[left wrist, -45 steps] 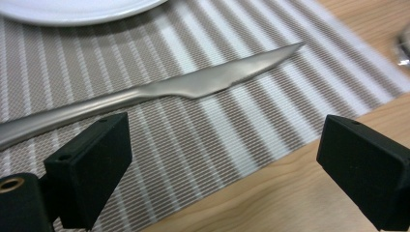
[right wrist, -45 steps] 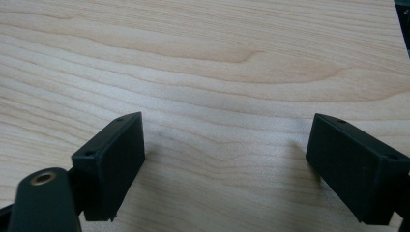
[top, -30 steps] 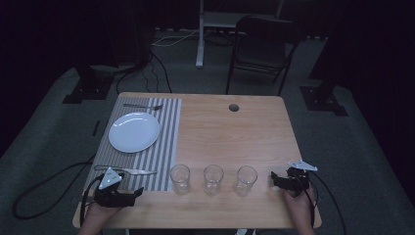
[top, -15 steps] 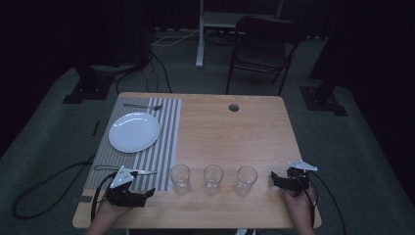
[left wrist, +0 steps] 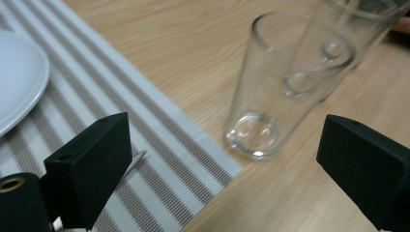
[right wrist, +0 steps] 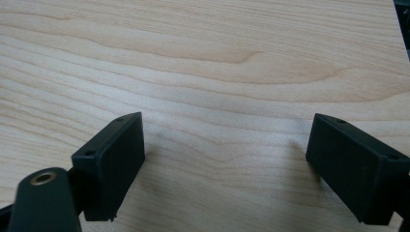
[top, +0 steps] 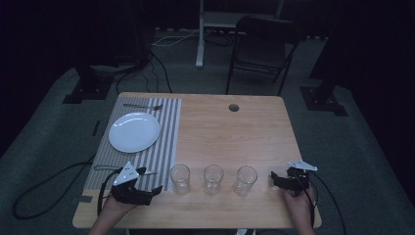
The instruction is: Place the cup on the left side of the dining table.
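left gripper (top: 155,189): jaws apart, empty | nearest glass (left wrist: 270,96) just ahead, right of centre | approach level, straddle low, close gently | right gripper (top: 274,179): apart, idle on table (right wrist: 232,58)

The worktop (top: 235,132) is pale wood with a smooth matt grain. The striped mat (left wrist: 159,150) looks woven. Three glasses (top: 180,179) are clear and glossy, the plate (top: 134,132) is smooth white, and each tool (left wrist: 227,164) has matt black jaws.

Each gripper is black, the left gripper (top: 147,188) and the right gripper (top: 275,177), with two flat, blocky jaws, a grey three-cornered plate on top and a black cable.
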